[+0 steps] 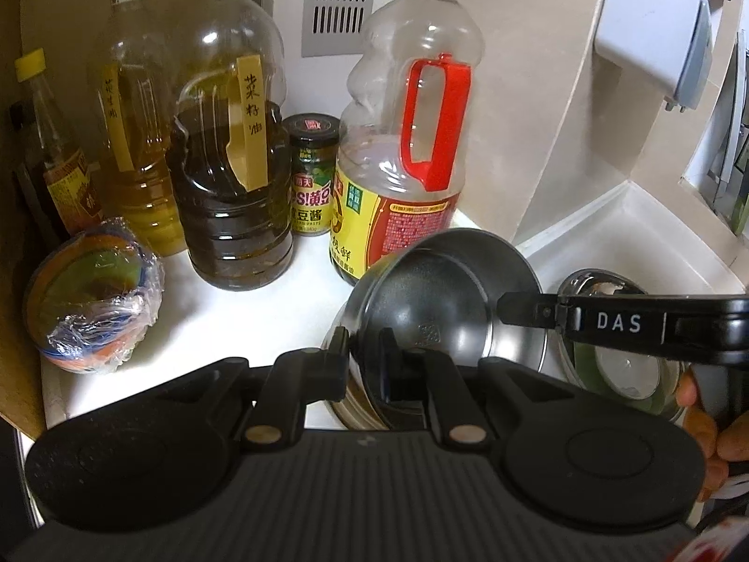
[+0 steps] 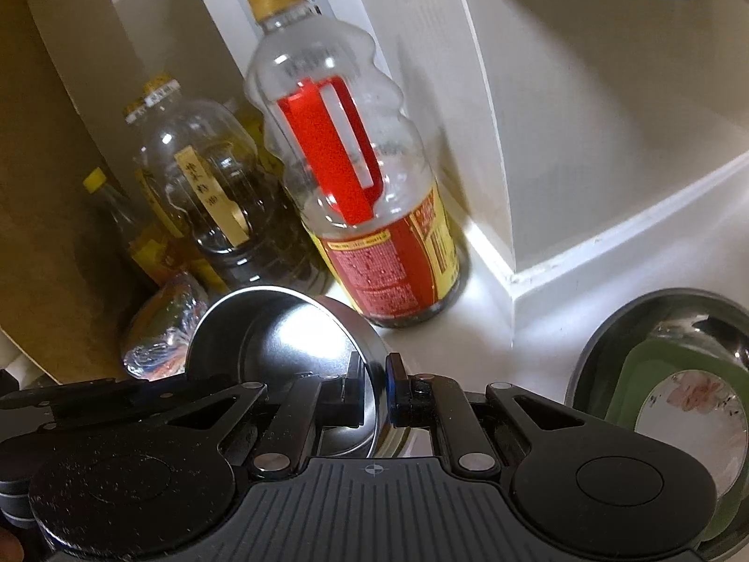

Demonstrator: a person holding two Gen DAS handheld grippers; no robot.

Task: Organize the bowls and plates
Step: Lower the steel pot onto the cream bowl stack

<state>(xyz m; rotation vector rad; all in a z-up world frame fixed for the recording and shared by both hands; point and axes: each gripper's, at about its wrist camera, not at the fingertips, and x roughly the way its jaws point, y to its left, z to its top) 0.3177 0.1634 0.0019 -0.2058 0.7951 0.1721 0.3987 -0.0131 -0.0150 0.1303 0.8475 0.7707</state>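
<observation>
A stainless steel bowl (image 1: 444,290) (image 2: 281,337) is tilted on its side above the white counter (image 1: 262,309), its hollow facing the cameras. My left gripper (image 1: 363,356) is shut on its near rim, with one finger inside and one outside. My right gripper (image 1: 505,304) (image 2: 374,374) reaches in from the right and is shut on the bowl's right rim. Just right of it stands a larger steel bowl (image 1: 604,281) (image 2: 608,328) holding a green-rimmed container (image 2: 641,365) and a white flowered bowl (image 2: 688,403).
Behind the bowl stand a soy sauce bottle with a red handle (image 1: 402,140) (image 2: 356,187), several oil bottles (image 1: 234,150) and a small sauce jar (image 1: 311,173). A plastic-wrapped stack of coloured bowls (image 1: 93,299) sits at the left. The tiled wall corner (image 2: 510,276) rises to the right.
</observation>
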